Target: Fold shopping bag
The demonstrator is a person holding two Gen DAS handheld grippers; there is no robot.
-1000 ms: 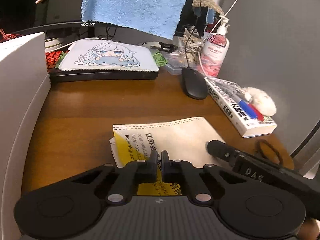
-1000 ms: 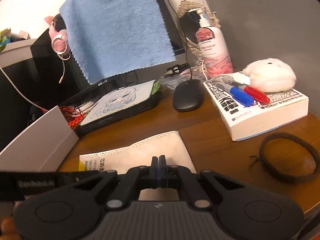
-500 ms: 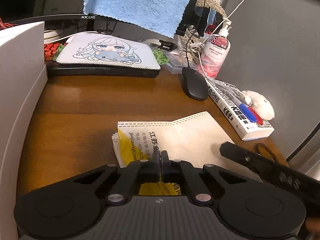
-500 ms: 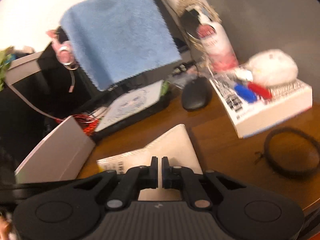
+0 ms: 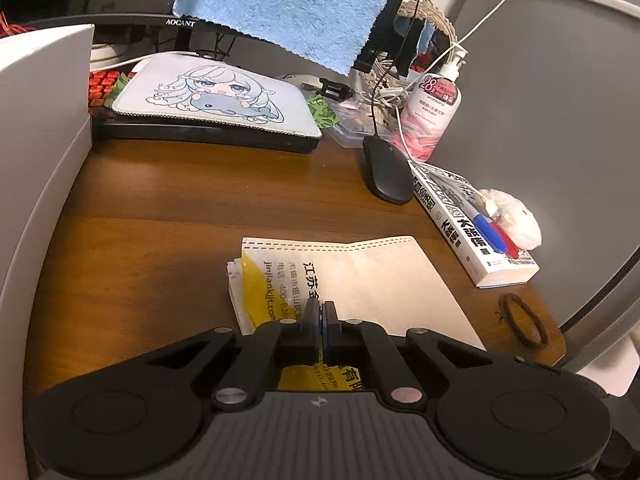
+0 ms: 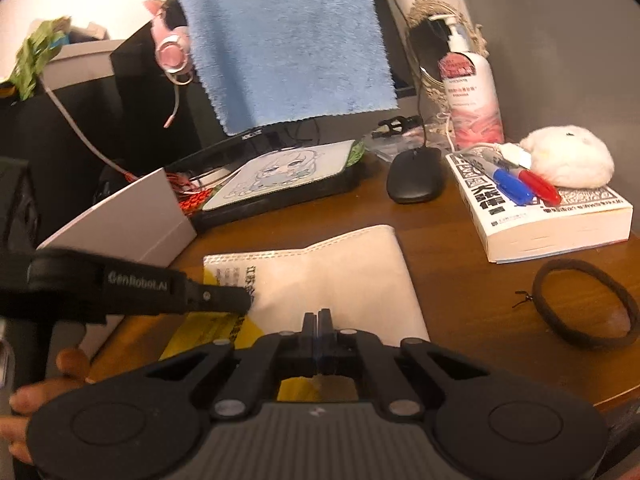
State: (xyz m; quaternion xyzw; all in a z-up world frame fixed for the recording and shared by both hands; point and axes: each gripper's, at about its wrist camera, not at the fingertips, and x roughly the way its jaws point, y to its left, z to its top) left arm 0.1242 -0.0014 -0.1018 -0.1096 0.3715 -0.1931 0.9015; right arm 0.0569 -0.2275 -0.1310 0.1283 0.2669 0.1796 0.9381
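Observation:
The shopping bag [image 5: 372, 280] lies folded flat on the wooden desk, a cream rectangle with black print and a yellow patch at its left end. My left gripper [image 5: 320, 309] is shut with nothing between its fingers, just above the bag's near edge. In the right wrist view the bag [image 6: 340, 280] lies at centre. There the left gripper [image 6: 240, 298] reaches in from the left, its tip over the printed end. My right gripper [image 6: 319, 316] is shut and empty, low over the bag's near edge. A hand [image 6: 48, 380] holds the left tool.
A thick book [image 5: 472, 224] with two markers and a white plush lies right of the bag. Behind it are a black mouse [image 5: 386, 172] and a lotion bottle [image 5: 434, 116]. A hair tie [image 5: 522, 320] lies near the desk's right edge. A white box [image 5: 40, 160] walls the left.
The right gripper has drawn back out of the left wrist view. The left gripper's small finger gap has closed. The bag lies as before.

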